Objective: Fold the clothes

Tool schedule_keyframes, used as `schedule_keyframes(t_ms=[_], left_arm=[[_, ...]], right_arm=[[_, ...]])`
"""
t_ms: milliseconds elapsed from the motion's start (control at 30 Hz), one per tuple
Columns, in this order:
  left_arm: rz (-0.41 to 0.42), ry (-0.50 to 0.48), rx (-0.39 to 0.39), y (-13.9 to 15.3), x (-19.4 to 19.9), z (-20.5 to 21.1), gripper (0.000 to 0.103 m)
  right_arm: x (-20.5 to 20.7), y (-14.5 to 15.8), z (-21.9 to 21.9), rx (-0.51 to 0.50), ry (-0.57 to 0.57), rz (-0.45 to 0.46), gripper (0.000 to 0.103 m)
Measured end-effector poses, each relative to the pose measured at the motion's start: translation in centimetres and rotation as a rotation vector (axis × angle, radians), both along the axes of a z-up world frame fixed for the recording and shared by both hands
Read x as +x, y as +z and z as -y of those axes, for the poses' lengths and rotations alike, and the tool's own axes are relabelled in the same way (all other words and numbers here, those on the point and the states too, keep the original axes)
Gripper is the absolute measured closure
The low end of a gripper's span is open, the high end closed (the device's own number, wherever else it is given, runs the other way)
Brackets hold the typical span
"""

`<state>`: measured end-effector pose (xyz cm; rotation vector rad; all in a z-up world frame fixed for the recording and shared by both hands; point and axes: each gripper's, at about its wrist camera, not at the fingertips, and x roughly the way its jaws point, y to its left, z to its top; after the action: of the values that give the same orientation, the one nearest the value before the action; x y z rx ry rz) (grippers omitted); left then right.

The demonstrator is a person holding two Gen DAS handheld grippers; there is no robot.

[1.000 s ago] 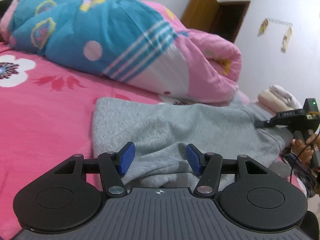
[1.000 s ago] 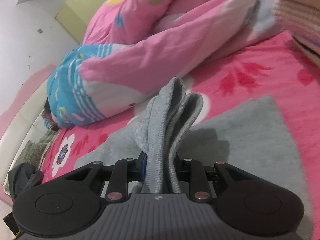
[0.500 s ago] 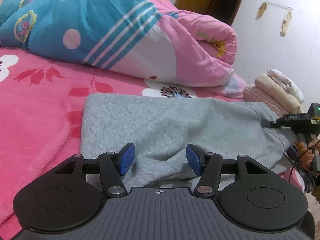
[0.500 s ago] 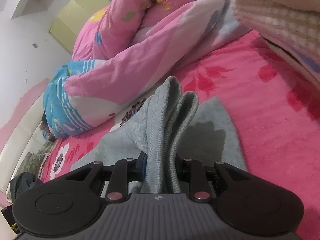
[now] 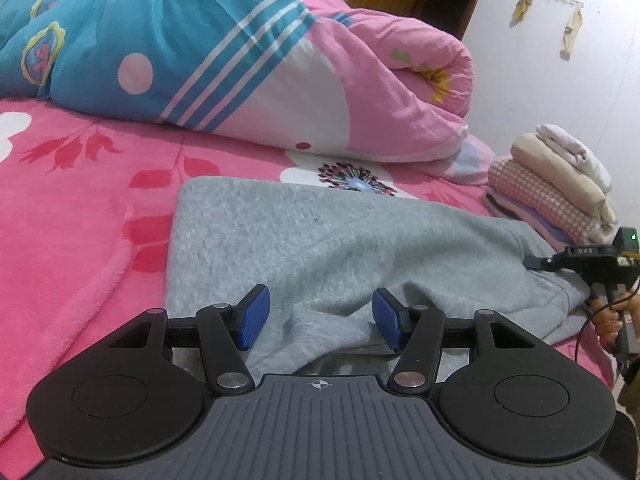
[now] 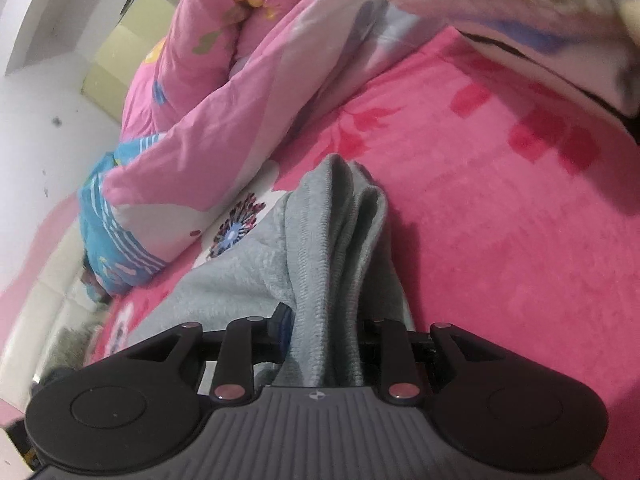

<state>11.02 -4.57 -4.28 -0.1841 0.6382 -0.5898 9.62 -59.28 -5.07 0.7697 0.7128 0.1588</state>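
The right gripper pinches a bunched edge of the soft grey fleece garment on the pink flowery bed blanket, while the left gripper stands wide apart, holding nothing.

Even indoor light, soft shadows, no glare; fisheye bends edges; right wrist view motion-blurred esp. top right.

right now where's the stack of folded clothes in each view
left wrist: stack at the right edge, past the gray garment.
right wrist: stack blurred along the top right.
shared landmark: the rolled pink quilt.
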Motion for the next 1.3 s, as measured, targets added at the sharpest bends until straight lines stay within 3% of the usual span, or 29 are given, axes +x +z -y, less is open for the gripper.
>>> schedule_keyframes(t_ms=[67,167,267,400,567,733,867,1067,1300], left_arm=[[0.001,0.01,-0.016,0.2,-0.1,-0.5,0.046],[0.004,0.025,-0.053,0.4,-0.5,-1.6,0.045],[0.007,0.033,-0.075,0.4,-0.8,-2.7,0.045],[0.011,0.043,-0.089,0.3,-1.3,-3.9,0.045],[-0.004,0.075,-0.106,0.1,-1.7,-5.6,0.045],[-0.03,0.09,-0.106,-0.9,-1.9,-6.6,0.045],[-0.08,0.088,-0.126,-2.4,-1.6,-7.0,0.046],[-0.106,0.071,-0.15,-3.4,-1.5,-7.6,0.046],[-0.081,0.039,-0.107,-3.6,-1.9,-7.3,0.047]], right_arm=[[-0.3,0.2,0.3,0.016,-0.008,-0.006,0.07],[-1.7,1.4,0.6,-0.039,-0.061,0.0,0.061],[-3.6,3.2,0.6,-0.1,-0.14,0.0,0.06],[-5.8,6.5,-1.5,-0.178,-0.144,0.041,0.06],[-6.1,10.7,-8.9,-0.291,0.015,0.133,0.06],[-3.9,12.9,-18.6,-0.385,0.239,0.207,0.06],[-1.0,13.0,-26.0,-0.433,0.397,0.215,0.061],[6.3,11.4,-34.5,-0.498,0.567,0.144,0.063],[14.4,6.5,-41.2,-0.566,0.643,-0.003,0.065]])
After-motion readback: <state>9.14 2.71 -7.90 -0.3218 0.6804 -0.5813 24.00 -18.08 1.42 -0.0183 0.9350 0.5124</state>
